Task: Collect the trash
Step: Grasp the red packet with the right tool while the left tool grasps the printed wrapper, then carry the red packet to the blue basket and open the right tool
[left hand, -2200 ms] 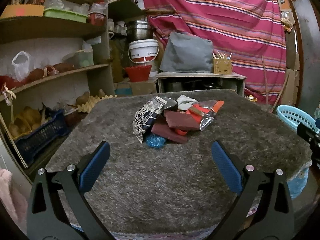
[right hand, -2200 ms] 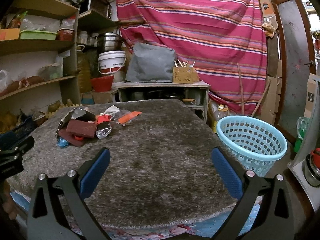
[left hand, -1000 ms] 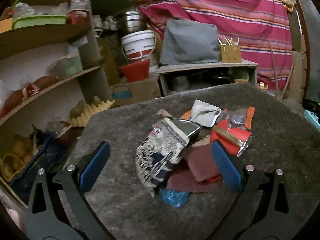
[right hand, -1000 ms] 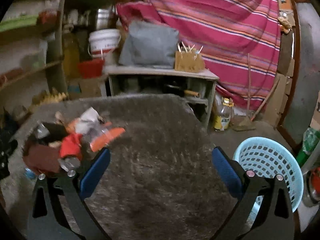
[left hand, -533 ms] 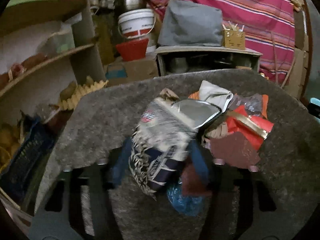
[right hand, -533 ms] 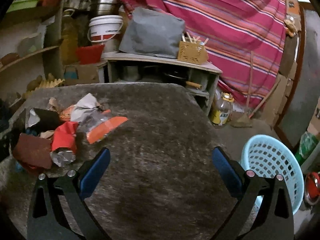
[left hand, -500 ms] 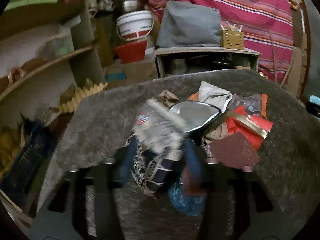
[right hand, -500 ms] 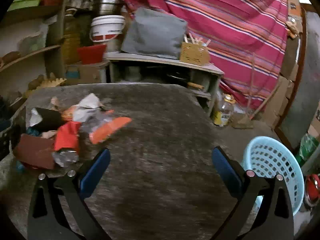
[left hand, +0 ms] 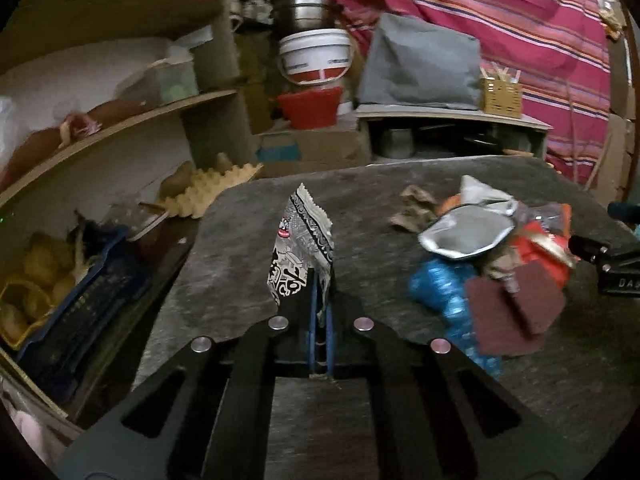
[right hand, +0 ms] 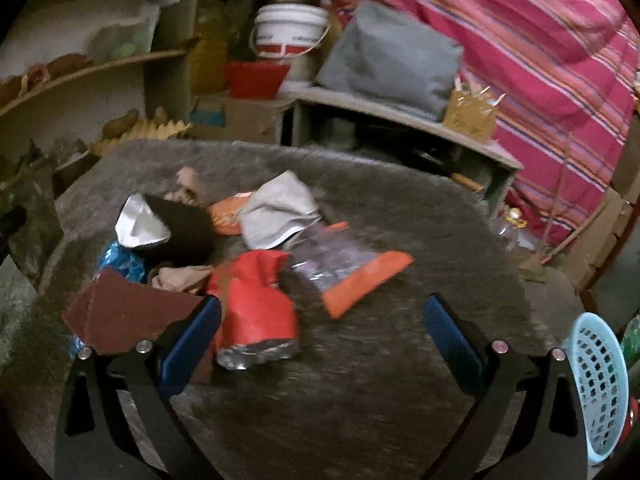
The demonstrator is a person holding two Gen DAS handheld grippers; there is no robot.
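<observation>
At centre frame the left hand-held gripper (left hand: 319, 300) is clamping the black-and-white printed foil wrapper (left hand: 301, 254), likely bound for the pale-blue perforated plastic basket (right hand: 598, 390), while the right hand-held gripper (right hand: 320, 336) is gaping over the crumpled red foil packet (right hand: 256, 304).

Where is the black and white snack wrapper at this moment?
In the left wrist view the black and white snack wrapper stands upright, pinched in the shut left tongs, above the grey rug and left of the trash pile.
</observation>
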